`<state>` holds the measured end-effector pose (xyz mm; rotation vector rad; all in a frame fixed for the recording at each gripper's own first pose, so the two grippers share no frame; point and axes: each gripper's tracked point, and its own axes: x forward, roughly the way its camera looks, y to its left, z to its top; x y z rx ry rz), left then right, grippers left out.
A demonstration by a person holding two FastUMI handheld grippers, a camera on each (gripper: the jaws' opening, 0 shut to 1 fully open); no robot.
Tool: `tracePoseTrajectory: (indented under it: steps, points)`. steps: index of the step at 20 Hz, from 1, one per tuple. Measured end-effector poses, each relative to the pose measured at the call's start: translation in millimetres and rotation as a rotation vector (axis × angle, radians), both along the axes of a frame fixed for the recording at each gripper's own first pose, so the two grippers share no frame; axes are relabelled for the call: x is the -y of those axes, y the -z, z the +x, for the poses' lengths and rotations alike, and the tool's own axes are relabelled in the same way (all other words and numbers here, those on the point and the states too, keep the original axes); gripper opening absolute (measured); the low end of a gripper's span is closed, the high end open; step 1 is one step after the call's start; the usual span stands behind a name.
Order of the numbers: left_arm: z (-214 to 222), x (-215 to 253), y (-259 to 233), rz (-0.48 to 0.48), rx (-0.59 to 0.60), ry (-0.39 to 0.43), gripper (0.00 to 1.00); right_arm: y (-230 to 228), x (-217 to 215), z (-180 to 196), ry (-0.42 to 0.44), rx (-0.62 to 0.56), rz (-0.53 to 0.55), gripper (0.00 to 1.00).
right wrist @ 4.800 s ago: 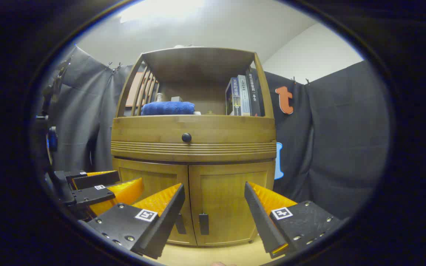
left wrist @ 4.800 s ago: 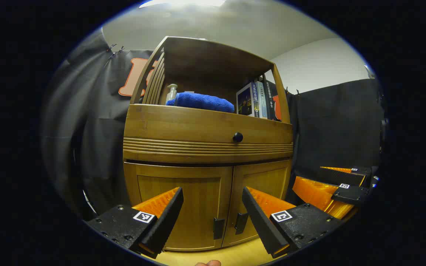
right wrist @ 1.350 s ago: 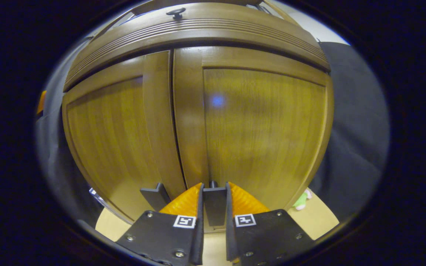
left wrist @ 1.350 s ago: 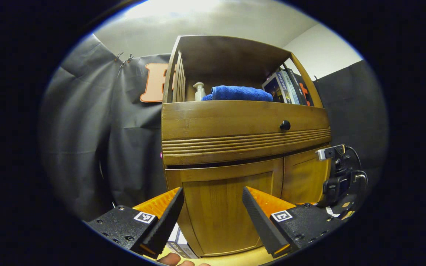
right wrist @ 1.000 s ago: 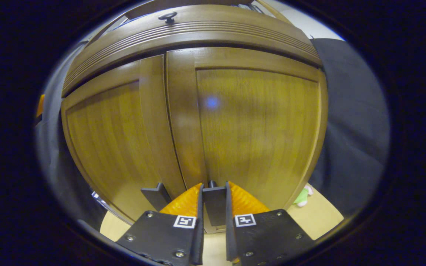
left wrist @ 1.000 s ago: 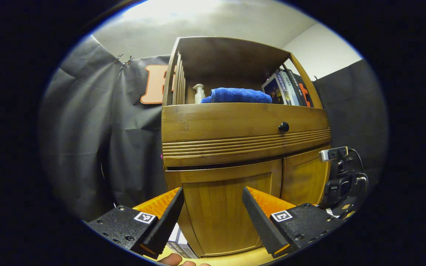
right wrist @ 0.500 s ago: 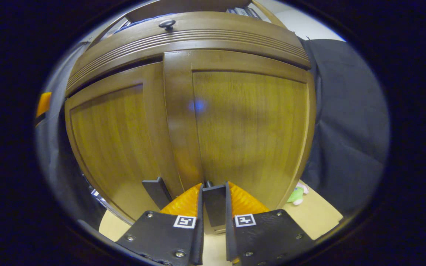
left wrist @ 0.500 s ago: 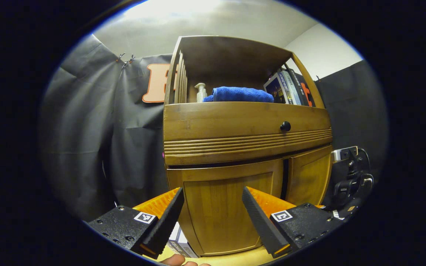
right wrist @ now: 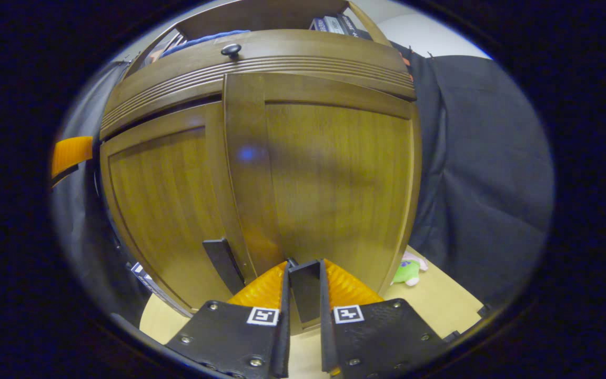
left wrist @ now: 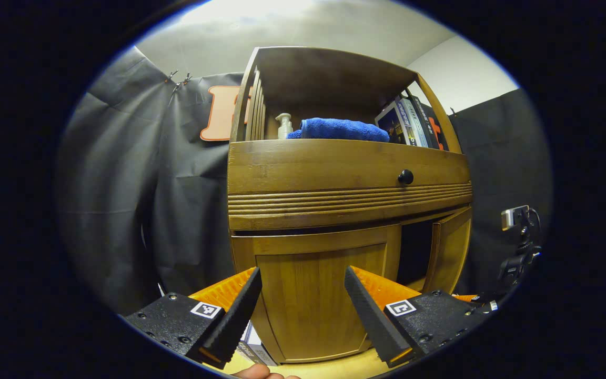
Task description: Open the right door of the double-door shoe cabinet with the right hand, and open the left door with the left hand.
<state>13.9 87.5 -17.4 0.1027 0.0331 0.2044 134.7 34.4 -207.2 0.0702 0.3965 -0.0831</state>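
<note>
Clamped tight, the jaws of the right gripper (right wrist: 303, 295) pinched the dark handle (right wrist: 304, 290) of the right door (right wrist: 329, 173), a flat tab held between both fingers so that a pull would swing the panel on its hinges. That door stood partly ajar from the cabinet (left wrist: 345, 173), with a dark gap beside it in the left gripper view. Just left of the held handle sat the left door's handle (right wrist: 222, 263), untouched, and the left door (left wrist: 316, 300) lay flush and closed. Facing that door, the left gripper (left wrist: 300, 302) had its jaws spread wide and held nothing, probably waiting its turn. Above the doors, the cabinet's drawer knob (left wrist: 405, 177) and a blue towel (left wrist: 342, 129) on the shelf played no part.
</note>
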Motion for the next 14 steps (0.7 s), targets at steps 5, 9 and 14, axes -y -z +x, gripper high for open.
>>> tracePoseTrajectory:
  steps: [5, 9, 14]
  points:
    - [3, 14, 0, -0.032, 0.005, 0.031, 0.98, 0, 1, -1, 0.023, 0.003, 0.011, 0.24]
    - [7, 29, 2, -0.076, 0.007, 0.065, 0.98, 1, 4, -2, 0.049, 0.008, 0.017, 0.24]
    - [11, 51, 4, -0.089, 0.005, 0.125, 0.98, 2, 6, -1, 0.08, 0.008, -0.02, 0.23]
